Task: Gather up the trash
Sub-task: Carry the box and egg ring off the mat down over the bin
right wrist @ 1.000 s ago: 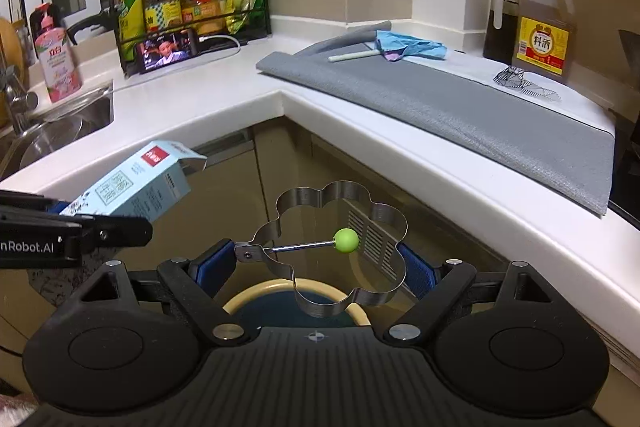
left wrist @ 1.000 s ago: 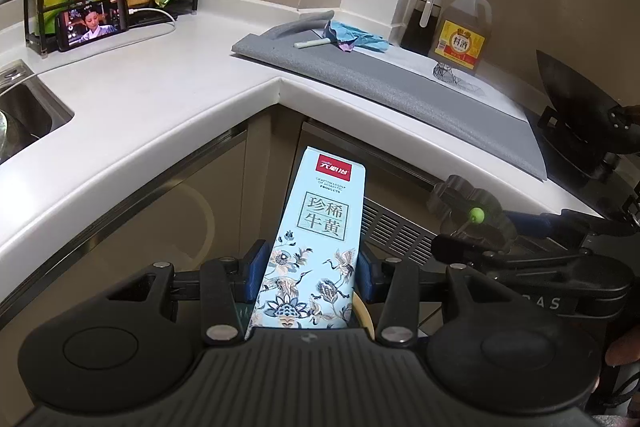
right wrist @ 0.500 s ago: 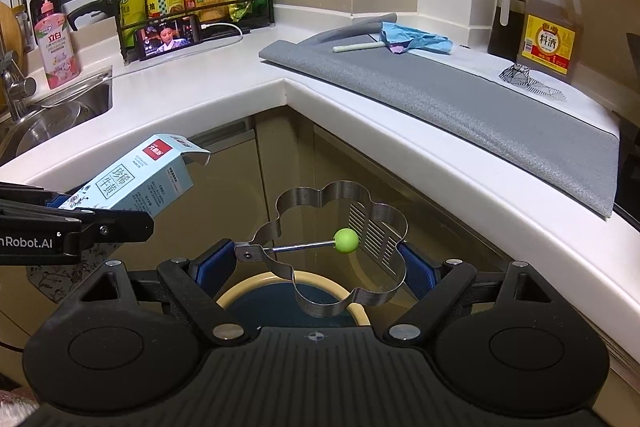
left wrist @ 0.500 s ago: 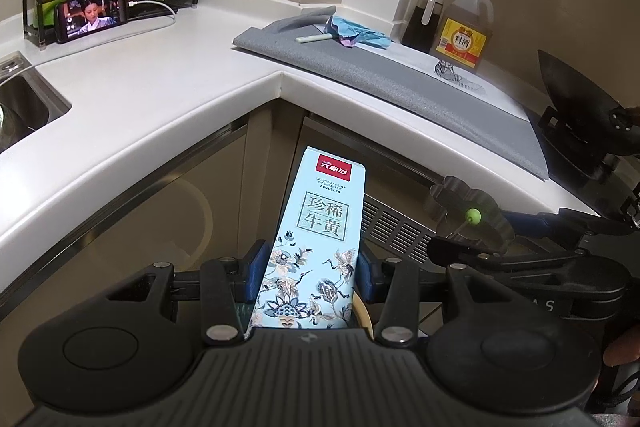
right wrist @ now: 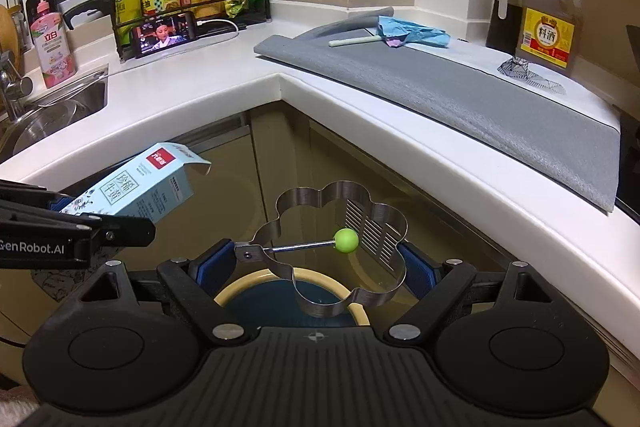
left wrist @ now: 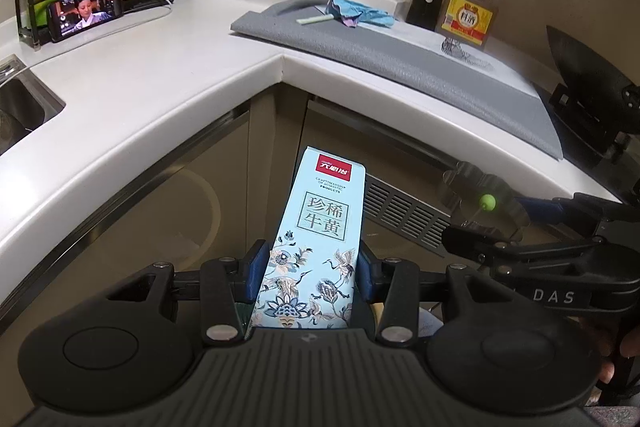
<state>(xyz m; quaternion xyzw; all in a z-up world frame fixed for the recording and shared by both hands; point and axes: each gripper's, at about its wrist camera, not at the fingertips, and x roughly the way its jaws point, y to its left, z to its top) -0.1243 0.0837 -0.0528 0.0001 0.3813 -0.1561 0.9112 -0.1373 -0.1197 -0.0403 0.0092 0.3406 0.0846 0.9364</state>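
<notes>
both jaws are clamped: left gripper [left wrist: 308,277] on a box [left wrist: 320,243], right gripper [right wrist: 320,263] on a steel ring mould [right wrist: 336,247]. each hangs below the counter [right wrist: 192,99] above a bin [right wrist: 236,297], likely so it can drop in.

Pale blue cardboard carton [left wrist: 320,243], crane-and-flower print, red label, top flap hanging open, tilting upward; flower-shaped steel ring mould [right wrist: 340,251], green-knobbed handle, hanging over bin.
</notes>
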